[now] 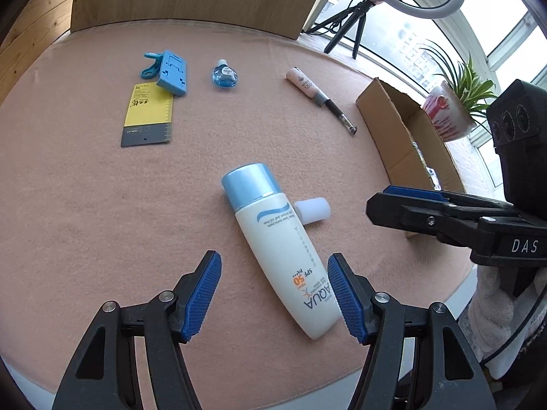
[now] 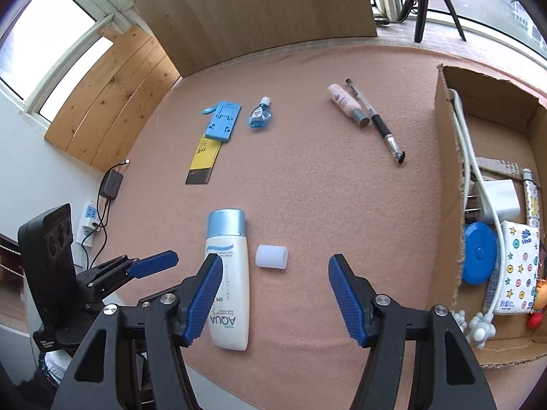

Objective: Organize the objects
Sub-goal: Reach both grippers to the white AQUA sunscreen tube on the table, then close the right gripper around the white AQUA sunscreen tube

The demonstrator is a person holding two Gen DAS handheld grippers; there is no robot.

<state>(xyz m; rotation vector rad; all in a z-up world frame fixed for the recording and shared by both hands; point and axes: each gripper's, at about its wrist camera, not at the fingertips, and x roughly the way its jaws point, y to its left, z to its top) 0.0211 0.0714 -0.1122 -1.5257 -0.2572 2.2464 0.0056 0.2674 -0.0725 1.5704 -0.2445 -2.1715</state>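
A white sunscreen bottle (image 1: 283,249) with a blue cap lies on the pink mat; it also shows in the right wrist view (image 2: 227,280). A small white cylinder (image 1: 312,210) lies just right of it, also in the right wrist view (image 2: 271,256). My left gripper (image 1: 273,294) is open and empty, low over the bottle's bottom end. My right gripper (image 2: 271,300) is open and empty, just short of the cylinder. Farther back lie a blue eye-drop bottle (image 1: 224,74), a blue stand (image 1: 172,72), a yellow card (image 1: 148,116), a pink tube (image 1: 304,83) and a pen (image 1: 338,114).
An open cardboard box (image 2: 444,177) stands at the right with a tissue pack (image 2: 516,273), a blue round case (image 2: 478,253) and a white charger (image 2: 502,198) inside. A wooden board (image 2: 253,7) stands behind the mat. A potted plant (image 1: 451,109) sits past the box.
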